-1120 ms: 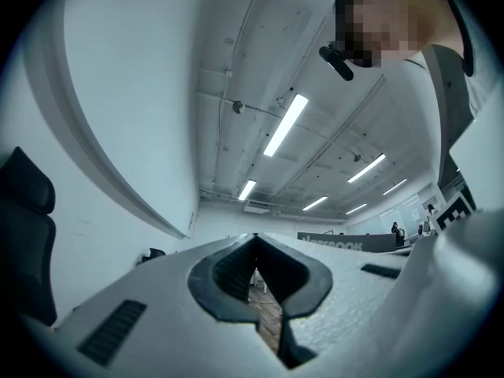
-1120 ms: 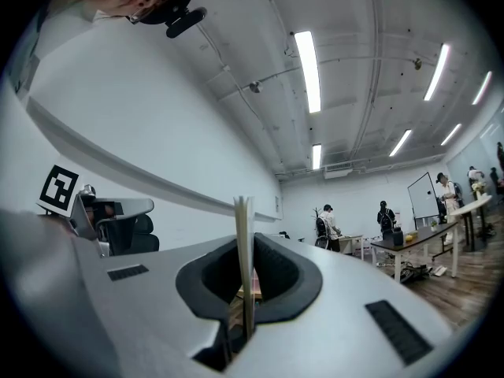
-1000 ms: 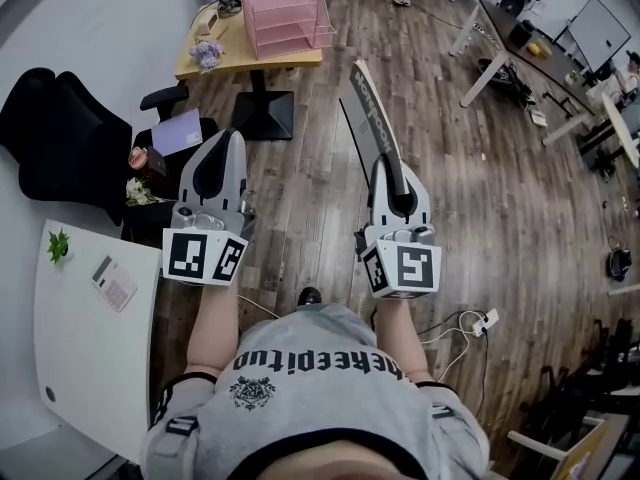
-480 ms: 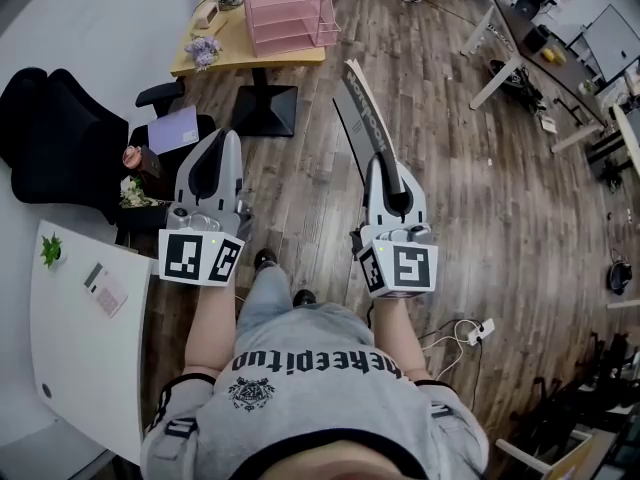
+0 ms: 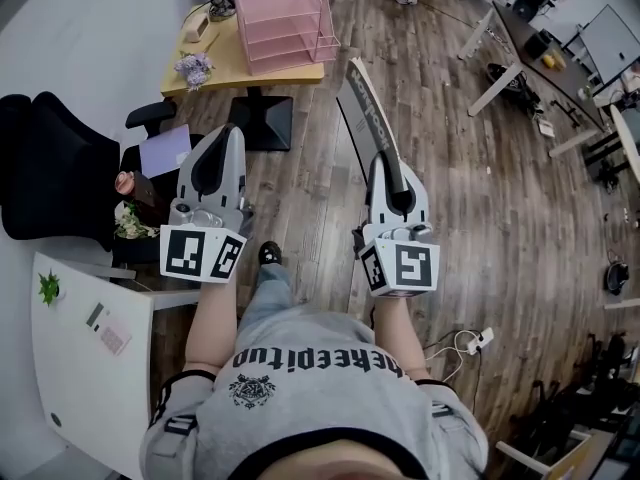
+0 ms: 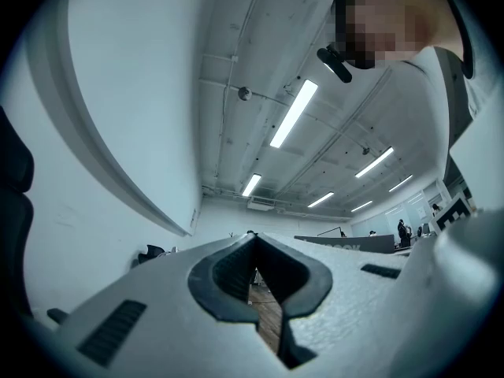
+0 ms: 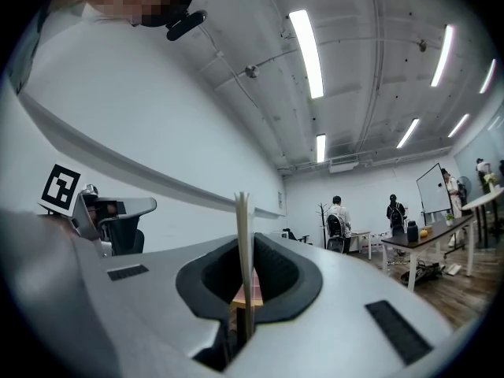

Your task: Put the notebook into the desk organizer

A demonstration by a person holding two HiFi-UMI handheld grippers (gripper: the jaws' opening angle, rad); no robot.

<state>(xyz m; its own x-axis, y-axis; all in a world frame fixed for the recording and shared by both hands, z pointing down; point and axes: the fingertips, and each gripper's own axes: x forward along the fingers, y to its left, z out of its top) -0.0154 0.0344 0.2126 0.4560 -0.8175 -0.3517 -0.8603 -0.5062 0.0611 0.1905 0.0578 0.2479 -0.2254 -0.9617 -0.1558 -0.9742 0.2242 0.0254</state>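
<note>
In the head view my right gripper is shut on a thin notebook, which sticks out ahead of the jaws, edge up, with a dark cover. The right gripper view shows that notebook edge-on, upright between the closed jaws of the right gripper. My left gripper is held beside it at the same height, with its tips together and nothing in them; the left gripper has only floor behind it. The pink wire desk organizer stands on a yellow desk ahead of both grippers.
A black office chair and a purple folder are at the left. A white table carries a small plant. Other desks stand at the right, and a cable with a plug lies on the wooden floor.
The person has walked forward: the white table and the chair have slid down and back in the view. Both grippers keep their pose, and the notebook stays in the right one.
</note>
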